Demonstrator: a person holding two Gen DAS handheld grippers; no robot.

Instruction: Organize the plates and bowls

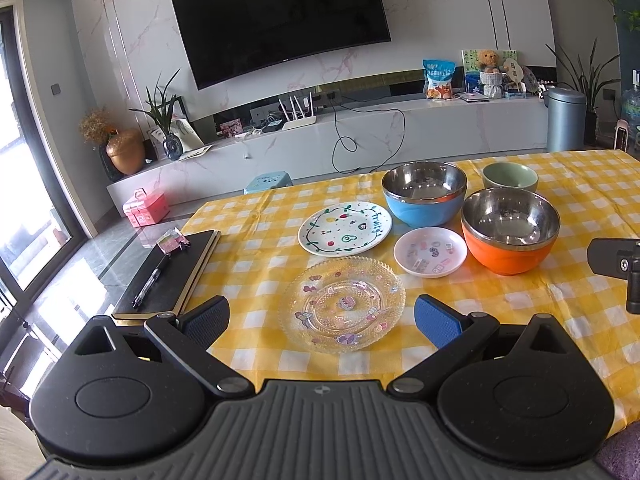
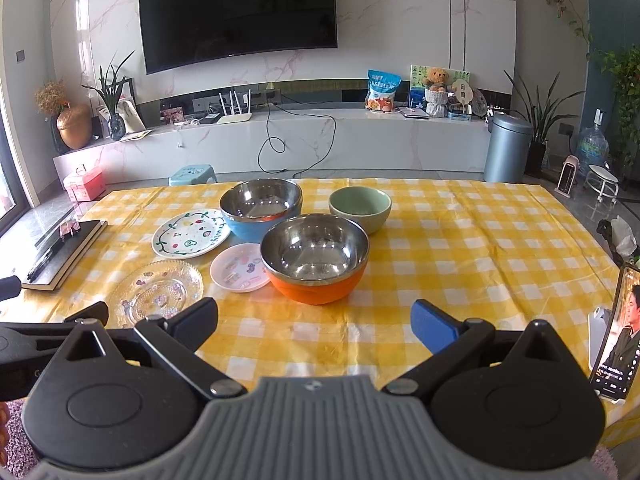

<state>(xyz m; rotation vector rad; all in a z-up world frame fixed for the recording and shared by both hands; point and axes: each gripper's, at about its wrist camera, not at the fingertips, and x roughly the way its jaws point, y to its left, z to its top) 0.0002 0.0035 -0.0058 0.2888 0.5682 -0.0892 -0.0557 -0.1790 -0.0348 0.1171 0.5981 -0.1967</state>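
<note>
On the yellow checked tablecloth [image 1: 256,264] [image 2: 460,248] lie a clear glass plate [image 1: 342,305] [image 2: 158,292], a white painted plate [image 1: 345,229] [image 2: 191,233] and a small pink dish [image 1: 430,251] [image 2: 239,267]. Behind them stand a blue steel-lined bowl [image 1: 425,194] [image 2: 260,209], an orange steel-lined bowl [image 1: 510,230] [image 2: 316,258] and a green ceramic bowl [image 1: 510,177] [image 2: 360,208]. My left gripper [image 1: 322,322] is open just before the glass plate's near rim, holding nothing. My right gripper [image 2: 314,326] is open and empty, short of the orange bowl.
A black notebook [image 1: 172,276] [image 2: 60,254] with a pen and a clip lies at the table's left edge. A phone [image 2: 618,332] stands upright at the right edge. The right side of the cloth is bare. A TV wall and low cabinet are beyond the table.
</note>
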